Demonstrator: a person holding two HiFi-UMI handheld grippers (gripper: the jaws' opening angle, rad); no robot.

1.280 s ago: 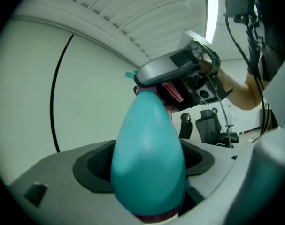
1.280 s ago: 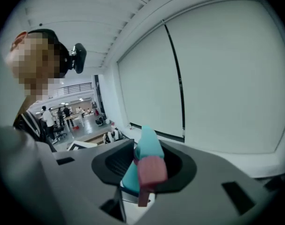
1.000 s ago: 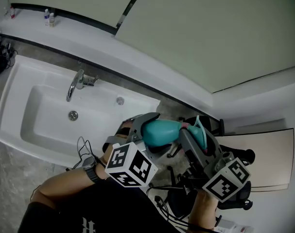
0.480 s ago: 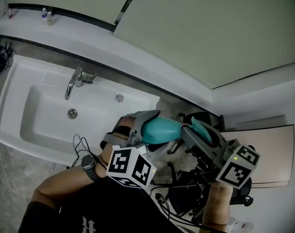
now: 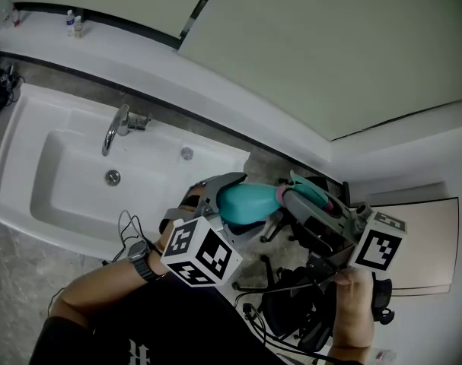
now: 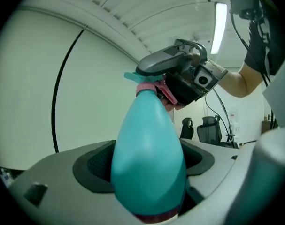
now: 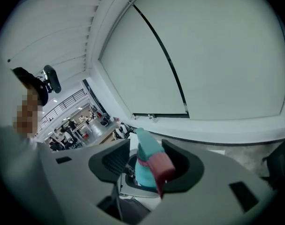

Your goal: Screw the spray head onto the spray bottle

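The left hand-held gripper [image 5: 234,204] was closed on the teal spray bottle [image 6: 149,144], held in the air in front of the person, above the edge of the tabletop [image 5: 6,272] and to the right of the sink [image 5: 17,150]. Its jaws pressed on the wide lower part of the bottle from both sides. The narrow neck pointed away from it, toward the other hand.

The right hand-held gripper [image 7: 148,168] met the bottle at that neck. The spray head [image 5: 307,190], teal with a pink collar [image 6: 146,88] and a pink trigger, stood between its jaws, right at the top of the bottle. Those jaws had just been opening. In the right gripper view a gap showed between one pad and the spray head, so the grip was slack, not pressing. Whether the head was fully screwed down could not be told.

Both marker cubes faced up toward the head view. A watch [image 5: 139,258] sat on the person's left wrist.

The white sink had a chrome tap [image 5: 116,128] and a round drain [image 5: 113,177]. Two small bottles [image 5: 73,25] stood on the ledge far behind it. A black office chair [image 5: 291,310] stood below the right hand.
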